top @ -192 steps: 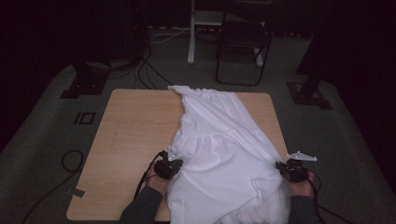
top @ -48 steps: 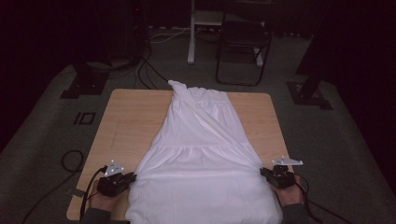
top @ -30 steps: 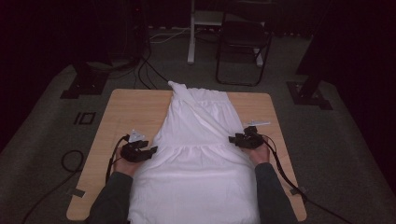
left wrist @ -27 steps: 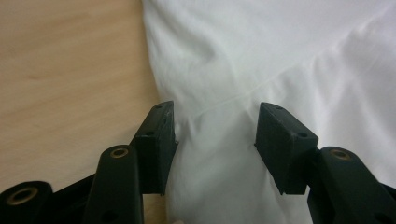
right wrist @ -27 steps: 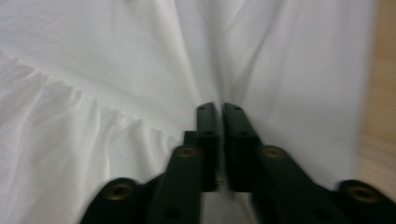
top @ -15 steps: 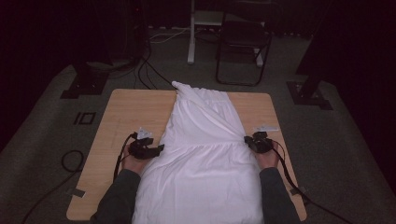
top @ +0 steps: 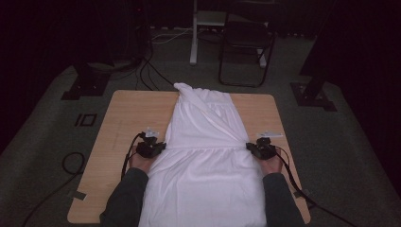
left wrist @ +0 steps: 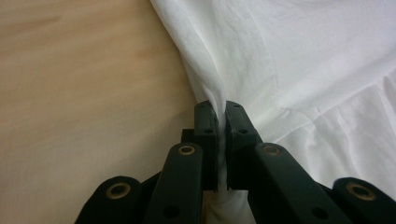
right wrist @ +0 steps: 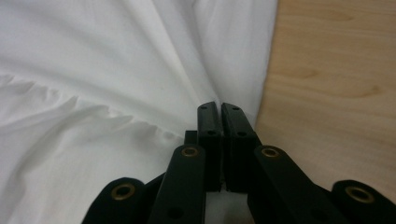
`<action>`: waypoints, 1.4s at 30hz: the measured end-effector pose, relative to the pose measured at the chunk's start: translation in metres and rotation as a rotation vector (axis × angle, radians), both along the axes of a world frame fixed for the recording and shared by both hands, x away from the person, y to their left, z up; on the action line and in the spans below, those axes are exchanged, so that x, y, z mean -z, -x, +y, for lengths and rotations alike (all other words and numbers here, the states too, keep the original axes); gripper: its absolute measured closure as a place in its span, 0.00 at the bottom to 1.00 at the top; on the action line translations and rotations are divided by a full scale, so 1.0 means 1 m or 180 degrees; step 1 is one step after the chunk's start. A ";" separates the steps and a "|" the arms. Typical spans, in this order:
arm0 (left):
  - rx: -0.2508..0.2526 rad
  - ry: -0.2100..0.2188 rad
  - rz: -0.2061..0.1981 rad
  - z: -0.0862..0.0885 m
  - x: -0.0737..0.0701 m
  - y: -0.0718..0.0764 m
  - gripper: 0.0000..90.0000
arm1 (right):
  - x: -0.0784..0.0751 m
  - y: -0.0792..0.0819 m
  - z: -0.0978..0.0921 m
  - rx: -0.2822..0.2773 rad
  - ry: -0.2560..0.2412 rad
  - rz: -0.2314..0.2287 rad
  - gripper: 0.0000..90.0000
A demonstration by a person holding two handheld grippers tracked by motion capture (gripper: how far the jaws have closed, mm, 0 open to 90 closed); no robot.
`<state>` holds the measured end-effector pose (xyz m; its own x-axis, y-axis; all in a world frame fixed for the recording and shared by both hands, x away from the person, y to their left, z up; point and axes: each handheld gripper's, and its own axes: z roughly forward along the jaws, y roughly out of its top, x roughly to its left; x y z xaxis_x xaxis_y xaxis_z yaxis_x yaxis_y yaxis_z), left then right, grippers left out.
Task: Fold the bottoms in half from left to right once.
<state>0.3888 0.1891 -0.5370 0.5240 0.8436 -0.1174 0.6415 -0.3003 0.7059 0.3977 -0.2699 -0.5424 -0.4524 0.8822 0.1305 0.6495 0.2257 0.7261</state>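
Observation:
A white dress (top: 208, 156) lies lengthwise on the wooden table (top: 127, 113), narrow top at the far edge, wide skirt toward the person. My left gripper (top: 158, 147) pinches the dress's left edge at the gathered waist seam; in the left gripper view the gripper (left wrist: 219, 109) is shut with a fold of white dress (left wrist: 289, 60) between its jaws. My right gripper (top: 250, 147) is at the right edge of the same seam; in the right gripper view the gripper (right wrist: 220, 108) is shut on the dress (right wrist: 102, 84) edge, beside bare wood (right wrist: 336, 93).
Black cables (top: 288, 175) trail from both grippers over the table. A folding chair (top: 246, 42) and a white post (top: 194, 33) stand behind the table. Dark stand feet (top: 314, 94) rest on the grey carpet to either side.
Both grippers went from the hem corners up to the waist seam. In the last half second the hands spread a little apart, drawing the seam straighter.

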 end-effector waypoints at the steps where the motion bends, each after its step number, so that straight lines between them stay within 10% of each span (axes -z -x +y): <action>1: 0.0030 0.0016 -0.0012 0.003 0.001 0.007 0.95 | 0.000 0.006 0.000 -0.0045 0.0005 -0.0009 0.96; 13: 0.0385 -0.0125 -0.0090 0.009 -0.001 0.106 0.89 | 0.001 0.104 -0.008 -0.0398 -0.0122 0.0121 0.94; 16: 0.0322 0.0011 -0.0169 0.013 -0.005 0.102 0.70 | -0.007 0.111 -0.007 -0.0343 0.0038 0.0166 0.68; 23: 0.0208 0.0193 -0.0181 0.008 -0.005 0.077 0.59 | -0.038 0.076 0.028 -0.0543 0.0239 -0.0250 0.49; 31: 0.0281 0.0094 -0.0118 0.001 0.004 0.078 0.55 | -0.017 0.015 0.082 -0.0787 0.0431 -0.0099 0.54; 33: 0.0283 0.0027 -0.0105 0.001 0.005 0.080 0.56 | -0.027 0.006 0.080 -0.0409 0.0640 -0.0376 0.94; 34: 0.0273 0.0030 -0.0102 0.002 0.005 0.081 0.57 | -0.033 0.004 0.073 -0.0268 0.0496 -0.0427 0.99; 37: 0.0271 0.0023 -0.0097 0.002 0.005 0.082 0.58 | -0.046 -0.003 0.047 0.0122 0.0323 -0.0507 1.00; 42: 0.0254 0.0041 -0.0065 0.005 0.002 0.079 0.54 | -0.020 -0.009 0.037 0.0143 0.0431 -0.0241 0.99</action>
